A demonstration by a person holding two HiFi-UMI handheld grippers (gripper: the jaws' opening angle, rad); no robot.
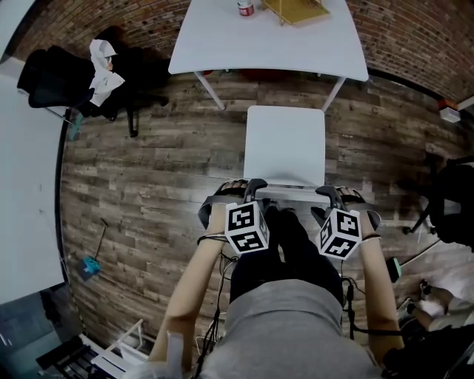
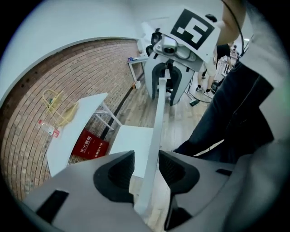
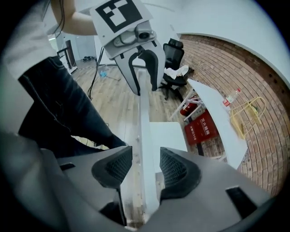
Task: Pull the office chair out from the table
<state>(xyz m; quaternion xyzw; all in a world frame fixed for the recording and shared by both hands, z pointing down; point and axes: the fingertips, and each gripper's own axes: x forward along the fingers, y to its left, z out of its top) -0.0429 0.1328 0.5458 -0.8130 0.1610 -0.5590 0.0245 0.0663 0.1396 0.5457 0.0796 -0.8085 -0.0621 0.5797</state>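
Observation:
A white chair (image 1: 285, 144) stands on the wood floor, apart from the white table (image 1: 222, 44), its seat facing the table. The thin top edge of its backrest (image 1: 290, 194) runs between my two hands. My left gripper (image 1: 238, 191) straddles the left end of that edge (image 2: 156, 127); in the left gripper view the gripper (image 2: 146, 167) is open, with gaps beside the pads. My right gripper (image 1: 337, 192) straddles the right end (image 3: 144, 118); in the right gripper view it (image 3: 146, 170) is open too, its pads off the edge.
A bottle (image 1: 245, 8) and a yellow wire basket (image 1: 296, 9) sit on the table, with a red box (image 2: 89, 146) under it. A black office chair with white cloth (image 1: 89, 74) stands at far left, another dark chair (image 1: 452, 200) at right. My legs are right behind the backrest.

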